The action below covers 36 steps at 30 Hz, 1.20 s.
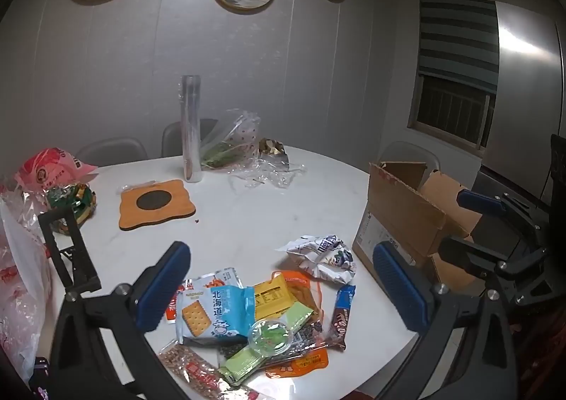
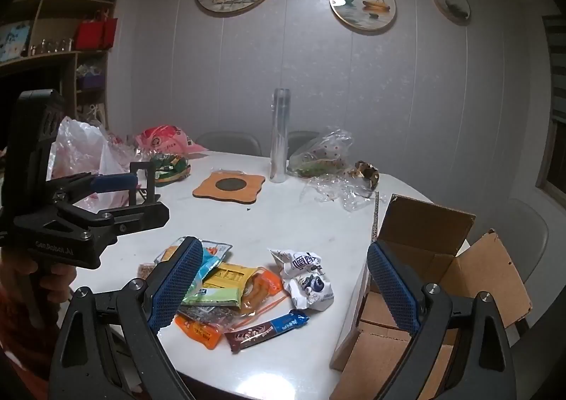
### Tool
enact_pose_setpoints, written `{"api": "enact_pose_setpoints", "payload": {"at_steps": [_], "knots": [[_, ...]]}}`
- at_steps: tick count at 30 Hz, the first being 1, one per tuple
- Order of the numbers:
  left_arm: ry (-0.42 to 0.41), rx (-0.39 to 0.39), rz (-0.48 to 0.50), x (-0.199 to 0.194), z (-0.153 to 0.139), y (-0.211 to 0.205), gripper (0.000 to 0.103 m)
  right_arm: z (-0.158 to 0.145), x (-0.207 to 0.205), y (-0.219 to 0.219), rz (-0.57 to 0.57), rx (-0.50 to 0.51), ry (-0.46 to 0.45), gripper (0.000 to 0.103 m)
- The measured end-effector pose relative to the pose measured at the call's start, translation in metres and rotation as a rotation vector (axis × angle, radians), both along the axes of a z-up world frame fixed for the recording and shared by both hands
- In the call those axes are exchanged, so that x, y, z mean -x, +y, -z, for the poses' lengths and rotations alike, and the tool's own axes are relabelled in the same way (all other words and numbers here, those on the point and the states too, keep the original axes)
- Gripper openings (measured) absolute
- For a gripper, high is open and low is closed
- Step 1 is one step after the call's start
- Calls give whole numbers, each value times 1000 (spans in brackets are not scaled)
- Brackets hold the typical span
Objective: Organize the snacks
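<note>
Step in hand: the start of sorting. Nothing is lifted yet, and the next move looks to be picking one packet off the heap and carrying it to the box.

Left gripper: nearest the viewer, jaws spread as wide as they go, hanging over the heap with nothing between the blue pads and touching nothing.

Right gripper: beside it, also wide open and empty, poised above the same heap, a hand visible on the other tool's grip.

Snack pile: loose packets overlapping at the near edge of the white table. On top, a blue cracker packet and a small clear cup; at the right fringe a brown chocolate bar and a crumpled white packet. The bar lies clear of the rest, so it seems the easiest first pick.

Cardboard box: just right of the heap, flaps open, apparently the destination.

Further back: an orange coaster, a tall clear tube standing upright, crumpled plastic bags.
</note>
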<state>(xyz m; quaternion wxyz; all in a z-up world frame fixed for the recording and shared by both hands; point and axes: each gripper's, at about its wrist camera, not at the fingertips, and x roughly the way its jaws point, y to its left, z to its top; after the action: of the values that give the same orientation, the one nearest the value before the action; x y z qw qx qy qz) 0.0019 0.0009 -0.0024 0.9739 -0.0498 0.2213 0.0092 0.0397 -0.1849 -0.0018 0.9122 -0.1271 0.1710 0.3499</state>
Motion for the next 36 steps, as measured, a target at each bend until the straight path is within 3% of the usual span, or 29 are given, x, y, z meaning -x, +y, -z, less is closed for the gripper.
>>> {"api": "enact_pose_setpoints", "payload": {"at_steps": [36], "knots": [[4, 8, -8, 2, 1, 5, 102, 4, -3, 0, 3, 5, 13, 94]]}}
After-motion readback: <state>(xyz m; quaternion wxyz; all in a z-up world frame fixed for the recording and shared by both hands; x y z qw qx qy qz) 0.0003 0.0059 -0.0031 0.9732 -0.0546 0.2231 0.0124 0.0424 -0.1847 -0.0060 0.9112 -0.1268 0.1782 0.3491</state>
